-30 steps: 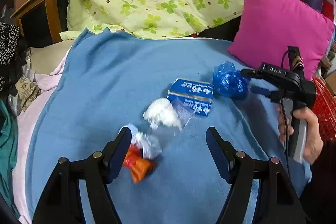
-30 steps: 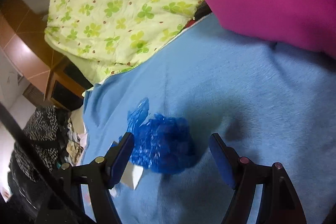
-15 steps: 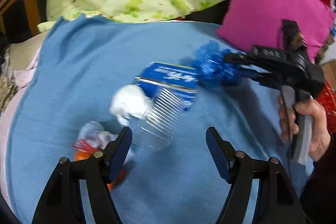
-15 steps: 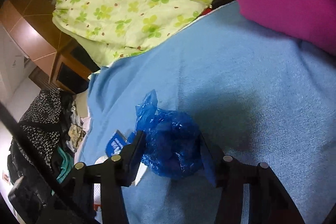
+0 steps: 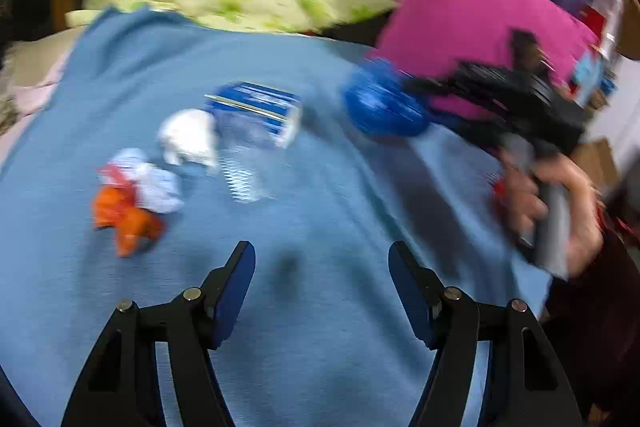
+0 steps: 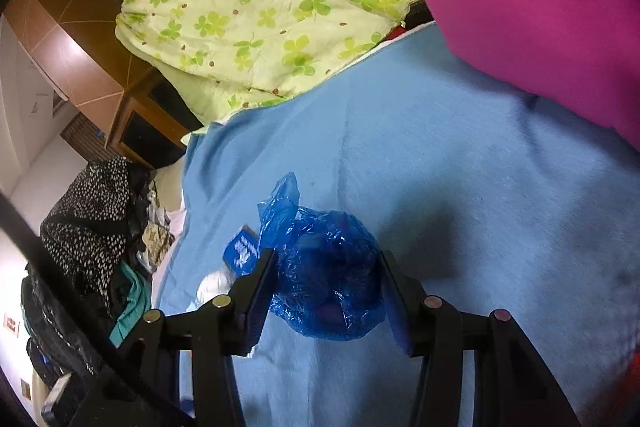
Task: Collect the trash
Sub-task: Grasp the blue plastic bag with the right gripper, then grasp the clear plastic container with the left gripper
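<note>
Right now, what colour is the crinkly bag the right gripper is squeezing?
Blue. The crinkly bag shows best in the right wrist view.

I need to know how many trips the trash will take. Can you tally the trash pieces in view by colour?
Blue: 2, the crumpled blue plastic bag and the flat blue printed packet
White: 1, the crumpled white tissue wad
Clear: 1, the ribbed clear plastic cup
Orange and white: 1, the crumpled orange-and-white wrapper
Total: 5
</note>
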